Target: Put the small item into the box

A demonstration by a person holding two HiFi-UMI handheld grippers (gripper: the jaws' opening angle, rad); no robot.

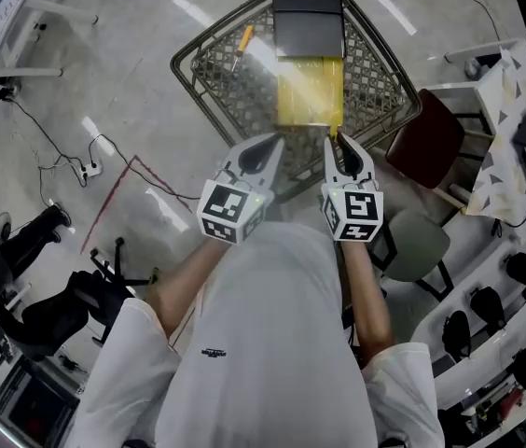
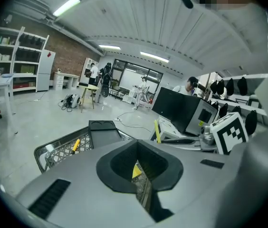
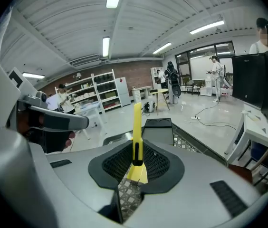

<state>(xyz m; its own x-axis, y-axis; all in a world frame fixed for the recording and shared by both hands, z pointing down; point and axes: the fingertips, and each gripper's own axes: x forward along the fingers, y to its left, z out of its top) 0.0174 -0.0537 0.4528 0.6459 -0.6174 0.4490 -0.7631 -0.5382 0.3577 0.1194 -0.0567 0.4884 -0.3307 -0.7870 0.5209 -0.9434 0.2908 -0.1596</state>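
Note:
A wire cart point(image 1: 216, 68) stands on the floor in front of me in the head view. In it lie a yellow box point(image 1: 310, 90), a black tray point(image 1: 308, 19) and a small orange-yellow pen point(image 1: 242, 39). My right gripper point(image 1: 340, 149) hangs over the cart's near edge, shut on a slim yellow and black tool point(image 3: 137, 141) that stands upright between the jaws of the right gripper point(image 3: 135, 169). My left gripper point(image 1: 265, 149) is beside it, shut with nothing held. The left gripper point(image 2: 141, 174) shows only a yellow sliver of the box through its narrow slit.
A brown chair point(image 1: 427, 140) and a grey-green stool point(image 1: 418, 245) stand right of the cart. A white table point(image 1: 491, 91) lies further right. Cables and a power strip point(image 1: 90, 166) trail over the floor at left, and a black office chair point(image 1: 67, 308) is near my left side.

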